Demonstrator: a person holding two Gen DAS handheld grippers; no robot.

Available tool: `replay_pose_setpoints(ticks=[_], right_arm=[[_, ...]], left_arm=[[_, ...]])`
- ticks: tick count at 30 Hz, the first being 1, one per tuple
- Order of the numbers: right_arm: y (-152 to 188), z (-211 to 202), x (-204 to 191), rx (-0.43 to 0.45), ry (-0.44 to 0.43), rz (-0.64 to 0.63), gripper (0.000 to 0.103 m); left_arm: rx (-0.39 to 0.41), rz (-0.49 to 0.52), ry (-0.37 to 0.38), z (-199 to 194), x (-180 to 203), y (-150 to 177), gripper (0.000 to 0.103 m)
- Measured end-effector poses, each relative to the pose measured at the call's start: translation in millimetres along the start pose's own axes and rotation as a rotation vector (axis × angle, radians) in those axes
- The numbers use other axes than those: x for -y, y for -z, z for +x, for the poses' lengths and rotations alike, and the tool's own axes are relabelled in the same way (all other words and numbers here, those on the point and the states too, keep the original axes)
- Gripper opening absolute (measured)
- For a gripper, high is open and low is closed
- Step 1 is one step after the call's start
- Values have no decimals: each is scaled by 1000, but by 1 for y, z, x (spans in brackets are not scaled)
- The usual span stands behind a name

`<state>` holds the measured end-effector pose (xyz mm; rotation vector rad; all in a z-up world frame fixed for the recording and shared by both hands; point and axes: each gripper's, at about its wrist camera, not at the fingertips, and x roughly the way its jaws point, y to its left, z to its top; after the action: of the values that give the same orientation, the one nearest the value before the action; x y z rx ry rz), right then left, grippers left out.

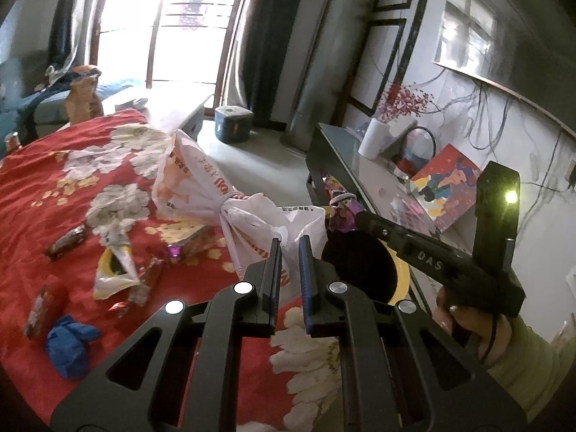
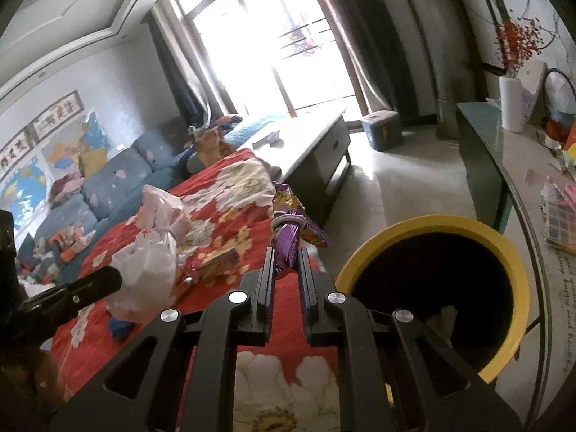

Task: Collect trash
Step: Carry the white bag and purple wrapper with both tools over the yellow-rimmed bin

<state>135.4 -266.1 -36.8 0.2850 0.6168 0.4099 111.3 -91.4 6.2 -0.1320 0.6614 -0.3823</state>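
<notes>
A: Left wrist view first. What are the left tongs (image 1: 290, 248) doing?

B: They are clenched on the edge of a white plastic bag (image 1: 230, 194) with orange print, knotted round its middle with a white tie. The bag hangs off the tongs above the red floral cloth (image 1: 46, 187) covering the surface.

A: What else lies on that cloth?

B: Loose litter: a crumpled blue glove (image 1: 70, 345), a torn yellow and white wrapper (image 1: 115, 270), a brown wrapper (image 1: 66, 244) and another small packet (image 1: 41, 306) near the left edge.

A: And to the right?

B: The right tongs come in from the right, carried by a hand (image 1: 464, 316) in a green sleeve, and their tips grip a purple snack bag (image 1: 343, 212). Under them shows a dark bin with a yellow rim (image 1: 401, 284).

A: Now the right wrist view.

B: The right tongs (image 2: 286, 264) are clamped on the purple snack bag (image 2: 288, 241), which stands up from the tips, its top cinched by a white band. The yellow-rimmed bin (image 2: 432, 223) sits just to the right, its dark mouth open, something pale lying inside at the bottom.

A: Is the other bag visible there?

B: Yes, the white plastic bag (image 2: 147, 270) hangs at the left from the left tongs' tips, over the red floral cloth (image 2: 223, 212). A blue sofa (image 2: 115, 180) stands beyond
</notes>
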Motion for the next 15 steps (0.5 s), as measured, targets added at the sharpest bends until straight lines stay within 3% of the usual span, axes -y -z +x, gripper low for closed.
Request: replay_pose_setpoints(ticks=[15], right_arm=[[0, -11, 49, 42, 81, 84, 12]], left_arm=[[-52, 85, 75, 39, 45, 0, 6]])
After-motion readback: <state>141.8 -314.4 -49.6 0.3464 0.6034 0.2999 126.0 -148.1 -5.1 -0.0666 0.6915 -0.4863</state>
